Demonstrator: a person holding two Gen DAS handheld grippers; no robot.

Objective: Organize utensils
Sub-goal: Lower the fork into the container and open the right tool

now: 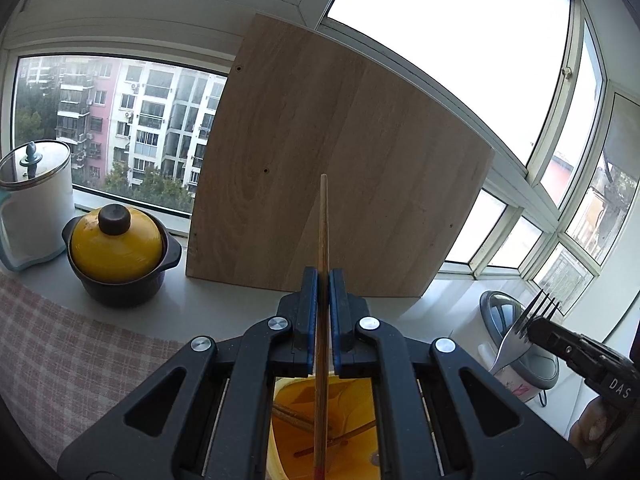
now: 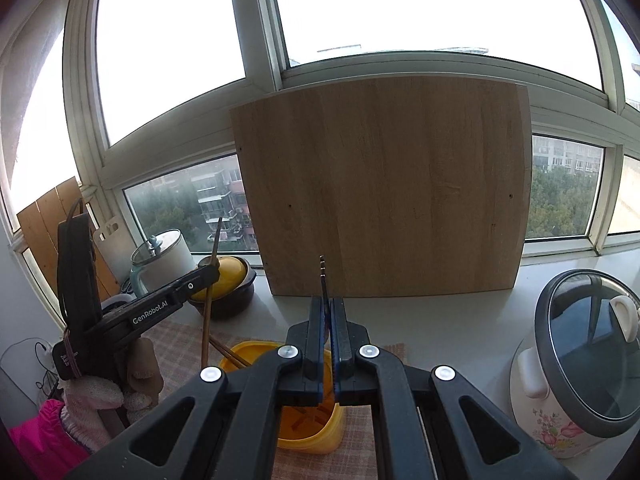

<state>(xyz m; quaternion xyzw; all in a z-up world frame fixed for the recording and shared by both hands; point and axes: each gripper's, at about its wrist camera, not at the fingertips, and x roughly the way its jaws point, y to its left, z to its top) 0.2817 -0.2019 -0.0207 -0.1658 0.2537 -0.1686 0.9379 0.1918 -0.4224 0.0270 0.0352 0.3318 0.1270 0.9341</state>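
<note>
A chopstick [image 1: 322, 264] is pinched upright by the left gripper [image 1: 323, 280] above the yellow holder [image 2: 308, 420]. A fork [image 2: 323, 280] is clamped by the right gripper [image 2: 327, 306] over that holder.

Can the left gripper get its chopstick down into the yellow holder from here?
Probably yes. The left gripper holds the chopstick with its lower end at the yellow holder mouth; nothing visibly blocks it.

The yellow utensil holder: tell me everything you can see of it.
The yellow utensil holder is an open-topped plastic-looking tub, amber and translucent inside. It stands upright on the checked cloth below both grippers. A few wooden chopsticks lie slanted inside it. The chopstick clamped in the left gripper points down into its mouth; whether the tip touches it is hidden. The right gripper, holding a fork, hangs over it.
</note>
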